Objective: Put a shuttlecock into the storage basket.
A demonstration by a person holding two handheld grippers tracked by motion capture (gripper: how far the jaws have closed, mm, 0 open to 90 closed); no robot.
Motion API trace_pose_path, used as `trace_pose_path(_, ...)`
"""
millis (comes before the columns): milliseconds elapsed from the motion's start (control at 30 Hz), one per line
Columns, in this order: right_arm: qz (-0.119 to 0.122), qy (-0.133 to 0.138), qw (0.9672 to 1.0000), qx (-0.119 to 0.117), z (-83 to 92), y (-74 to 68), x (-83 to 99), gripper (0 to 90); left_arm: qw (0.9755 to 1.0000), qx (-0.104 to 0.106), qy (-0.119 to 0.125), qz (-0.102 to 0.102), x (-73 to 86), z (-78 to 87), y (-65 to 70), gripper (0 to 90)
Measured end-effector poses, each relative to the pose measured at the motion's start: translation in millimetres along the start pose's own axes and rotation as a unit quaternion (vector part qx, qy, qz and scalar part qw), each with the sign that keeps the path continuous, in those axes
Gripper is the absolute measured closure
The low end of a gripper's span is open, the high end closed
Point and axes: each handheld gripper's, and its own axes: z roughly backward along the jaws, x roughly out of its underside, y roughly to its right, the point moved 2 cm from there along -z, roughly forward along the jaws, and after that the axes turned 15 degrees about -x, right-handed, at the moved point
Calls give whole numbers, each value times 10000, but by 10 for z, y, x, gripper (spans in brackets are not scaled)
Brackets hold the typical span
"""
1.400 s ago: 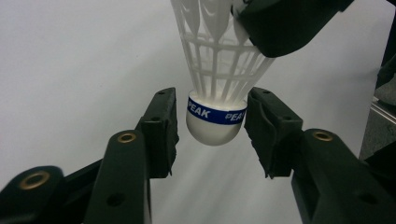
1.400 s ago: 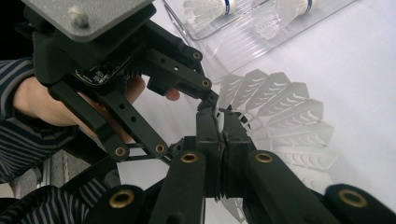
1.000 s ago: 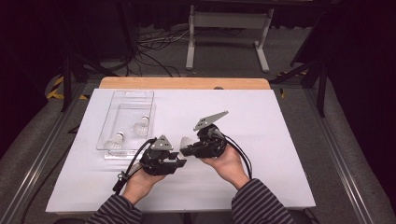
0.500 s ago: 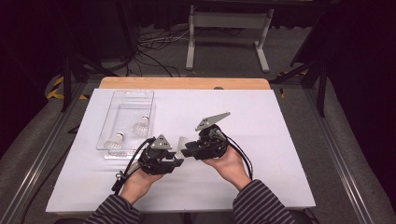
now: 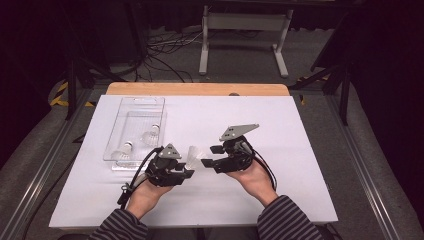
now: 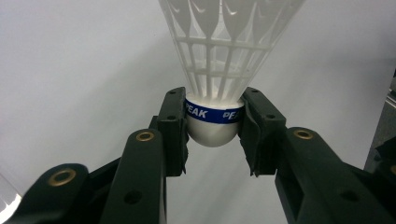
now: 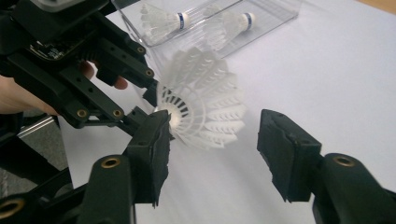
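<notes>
A white plastic shuttlecock (image 6: 215,65) with a blue band around its cork is held above the white table. My left gripper (image 6: 214,122) is shut on the cork, and the skirt points away from it. In the high view the shuttlecock (image 5: 192,154) sits between my left gripper (image 5: 187,169) and my right gripper (image 5: 210,156). My right gripper (image 7: 212,140) has just been opening. The skirt (image 7: 205,107) lies between its jaws, and the right pad stands well off it. The left gripper (image 7: 152,98) grips the cork at the far side.
A clear plastic tray (image 5: 142,101) lies at the table's left with two more shuttlecocks (image 5: 151,134) (image 5: 122,150) in it. It also shows at the top of the right gripper view (image 7: 280,18). A wooden strip (image 5: 200,89) runs along the far edge.
The right gripper's jaws have spread apart from the shuttlecock's skirt. The left gripper has kept its hold on the cork and stayed in place.
</notes>
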Motion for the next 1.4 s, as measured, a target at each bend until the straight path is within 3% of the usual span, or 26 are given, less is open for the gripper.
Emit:
trace_pose_path(667, -23, 311, 9984, 478, 277, 115, 230, 307, 9999, -49, -111, -4, 27, 42, -18, 647)
trace_pose_path(1400, -93, 567, 9943, 898, 541, 176, 478, 239, 9999, -60, -99, 6, 37, 99, -44, 647)
